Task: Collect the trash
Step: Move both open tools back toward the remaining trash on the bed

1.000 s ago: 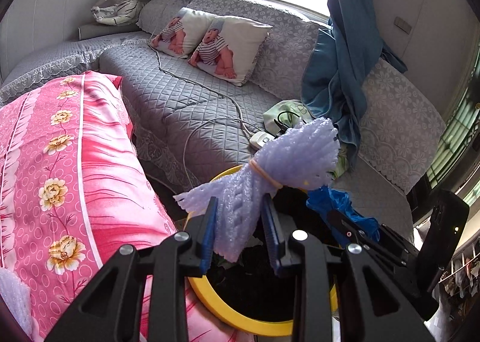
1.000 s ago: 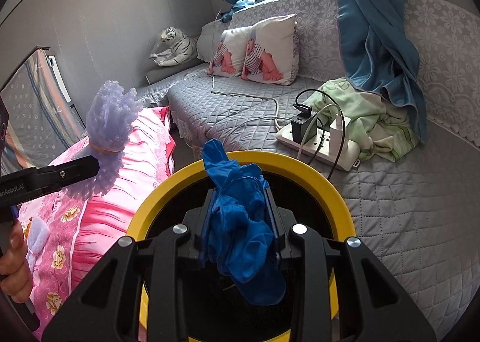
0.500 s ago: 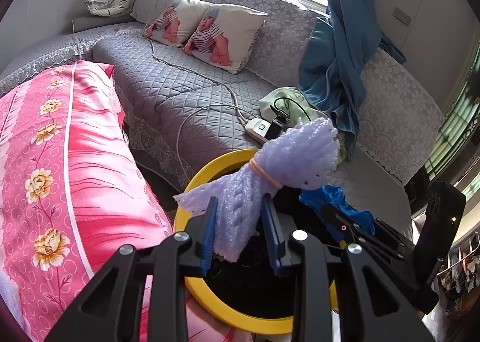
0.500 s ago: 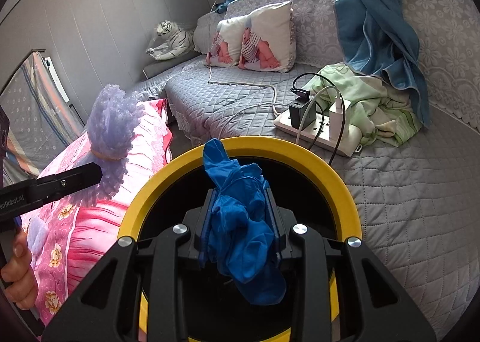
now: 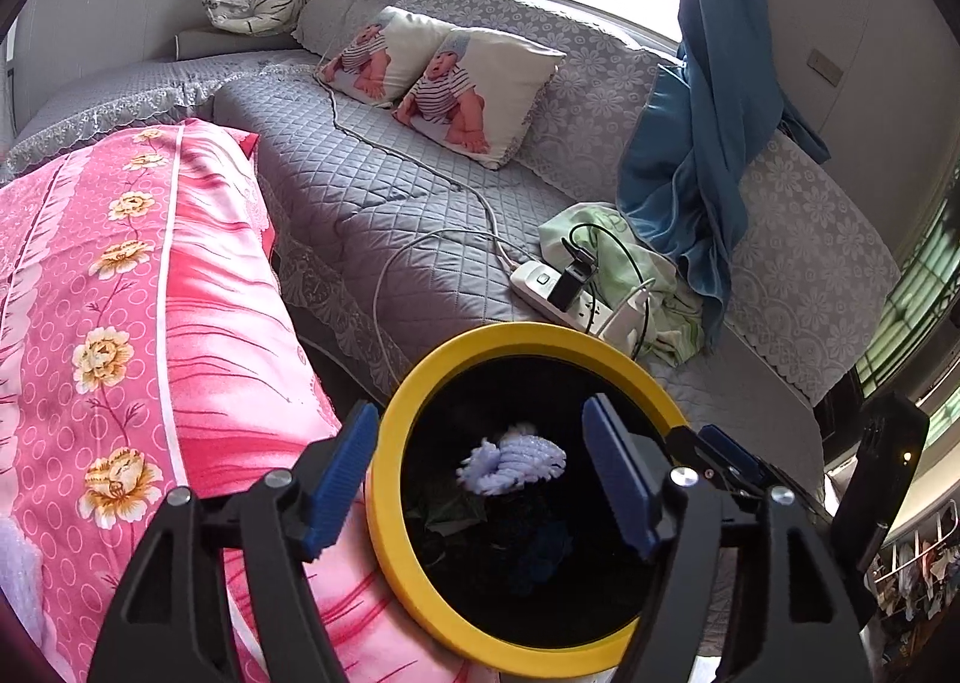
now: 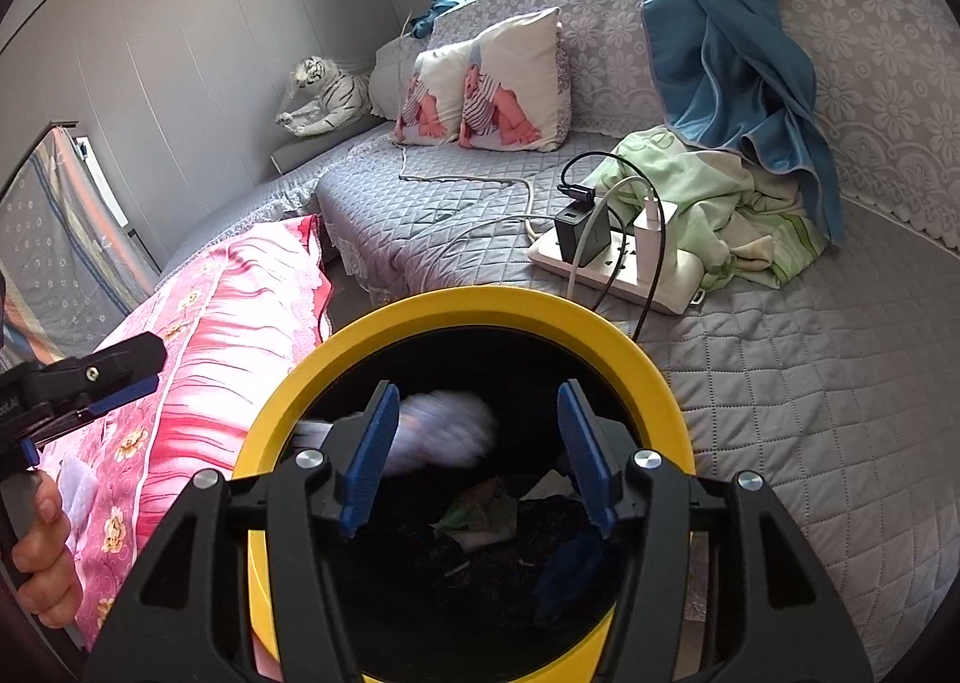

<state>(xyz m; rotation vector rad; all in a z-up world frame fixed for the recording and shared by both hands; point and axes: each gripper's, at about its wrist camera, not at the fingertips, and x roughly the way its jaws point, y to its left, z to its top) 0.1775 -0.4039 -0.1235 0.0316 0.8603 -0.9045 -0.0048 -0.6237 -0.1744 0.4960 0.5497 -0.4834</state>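
Dropping trash: both claws, left gripper and right gripper, just opening, empty, over the bin, foam falling inside, blue glove already down there; next, probably seeking more trash nearby.

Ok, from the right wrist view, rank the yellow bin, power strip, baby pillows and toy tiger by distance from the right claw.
1. Yellow bin, directly under the right claw.
2. Power strip, just beyond the bin, right.
3. Baby pillows, against the backrest.
4. Toy tiger, far left corner.
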